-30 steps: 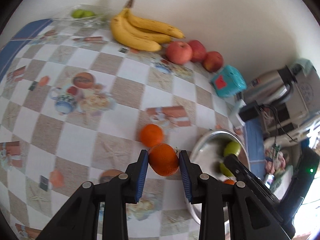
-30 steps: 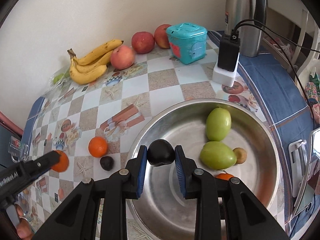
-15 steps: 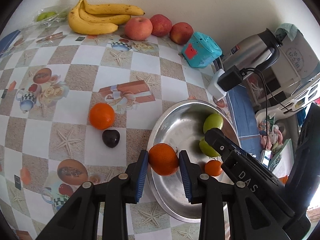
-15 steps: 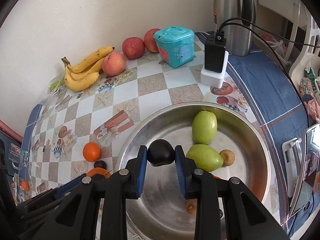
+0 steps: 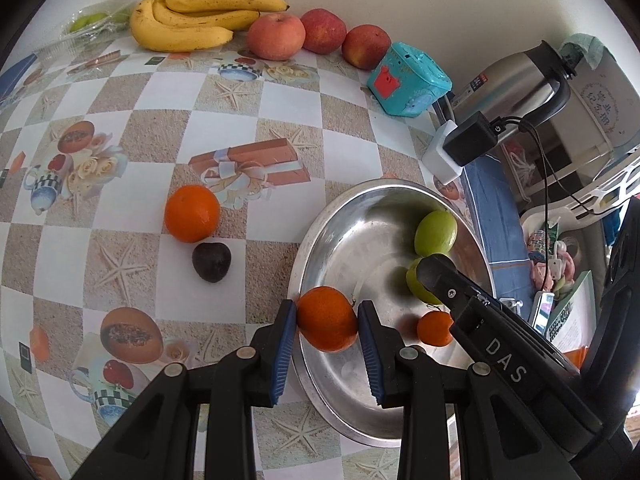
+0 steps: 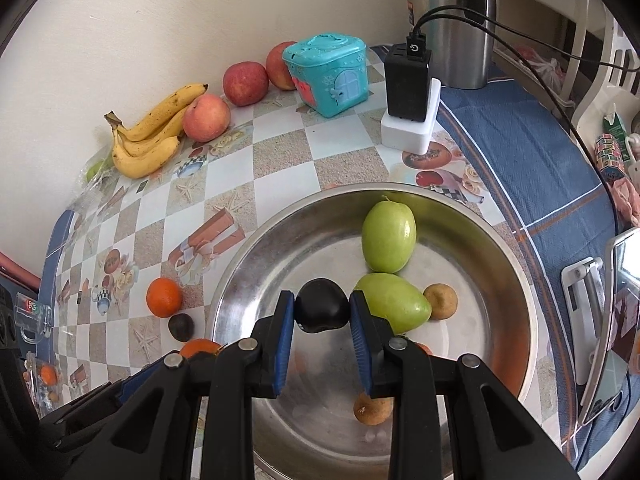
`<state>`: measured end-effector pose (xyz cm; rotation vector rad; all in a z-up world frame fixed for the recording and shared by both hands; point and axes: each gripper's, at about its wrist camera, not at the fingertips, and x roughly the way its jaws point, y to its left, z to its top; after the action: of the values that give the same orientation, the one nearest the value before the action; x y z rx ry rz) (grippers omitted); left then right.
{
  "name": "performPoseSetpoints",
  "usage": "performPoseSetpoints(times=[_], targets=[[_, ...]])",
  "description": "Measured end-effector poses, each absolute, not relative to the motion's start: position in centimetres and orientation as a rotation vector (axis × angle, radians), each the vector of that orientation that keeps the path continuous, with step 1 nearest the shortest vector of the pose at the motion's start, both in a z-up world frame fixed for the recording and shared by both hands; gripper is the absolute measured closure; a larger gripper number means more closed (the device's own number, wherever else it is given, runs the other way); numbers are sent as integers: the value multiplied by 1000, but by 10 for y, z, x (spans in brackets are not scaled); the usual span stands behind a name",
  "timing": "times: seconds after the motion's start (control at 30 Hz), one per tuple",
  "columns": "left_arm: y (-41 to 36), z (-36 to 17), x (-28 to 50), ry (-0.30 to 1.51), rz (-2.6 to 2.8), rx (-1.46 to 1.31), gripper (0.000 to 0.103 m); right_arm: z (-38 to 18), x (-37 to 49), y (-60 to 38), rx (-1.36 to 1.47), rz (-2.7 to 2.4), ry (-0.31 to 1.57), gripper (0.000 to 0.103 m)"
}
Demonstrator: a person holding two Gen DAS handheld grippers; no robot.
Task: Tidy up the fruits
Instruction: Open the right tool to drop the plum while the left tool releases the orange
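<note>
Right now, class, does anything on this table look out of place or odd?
Two fruits lie loose on the tablecloth beside the metal bowl: an orange and a dark plum. Nothing is spilled or damaged.

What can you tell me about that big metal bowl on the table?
The metal bowl is wide, shallow and round, shiny like steel, with a scuffed reflective floor. It sits upright on the checkered tablecloth, near its blue border. Inside lie two green fruits, two small brown ones and a small orange one. An orange and a dark plum are held in fingers above it.
</note>
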<state>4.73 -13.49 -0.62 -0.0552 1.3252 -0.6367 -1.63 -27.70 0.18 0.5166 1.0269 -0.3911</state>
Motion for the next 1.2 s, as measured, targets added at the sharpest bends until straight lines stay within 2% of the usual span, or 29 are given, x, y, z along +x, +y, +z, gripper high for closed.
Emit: performPoseSetpoints(times=[0.53, 1.2], targets=[[-135, -10, 48, 1344, -632, -62, 64, -4, -17, -279, 545, -405, 1056, 73], [-115, -5, 61, 1317, -549, -73, 64, 1, -18, -278, 525, -403, 1054, 73]])
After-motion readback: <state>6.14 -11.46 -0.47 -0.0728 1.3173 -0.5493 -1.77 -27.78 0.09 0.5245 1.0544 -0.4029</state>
